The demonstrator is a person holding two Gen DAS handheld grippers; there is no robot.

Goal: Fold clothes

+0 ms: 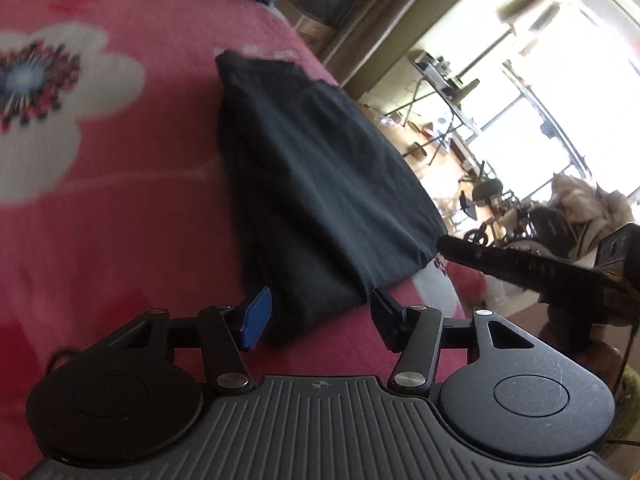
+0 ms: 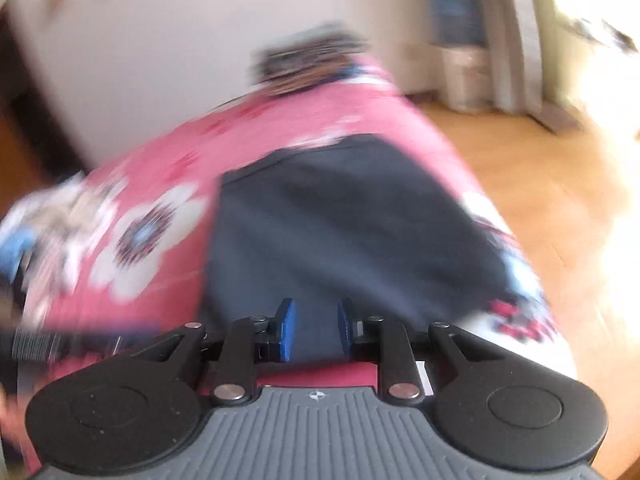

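A dark navy garment of soft, matte knit fabric is laid on a pink bedcover printed with large white flowers. The garment is folded into a long, tapered slab; stacked layers are visible along its left edge, and shallow creases run along its length. Its near end lies close to the edge of the bed.

The left gripper is seen held above the bedcover with its fingers spread. The near corner of the garment lies between the two blue, flat rectangular pads, but no contact with either pad is seen.

The right gripper is set at the near edge of the same garment. Its blue pads are parted by a narrow gap, through which dark cloth is seen. The picture is heavily motion-blurred, so it cannot be told whether cloth is pinched or merely lies behind the pads.

A blurred stack of folded textiles rests at the far end of the bed. A smooth wooden floor is visible at the right.
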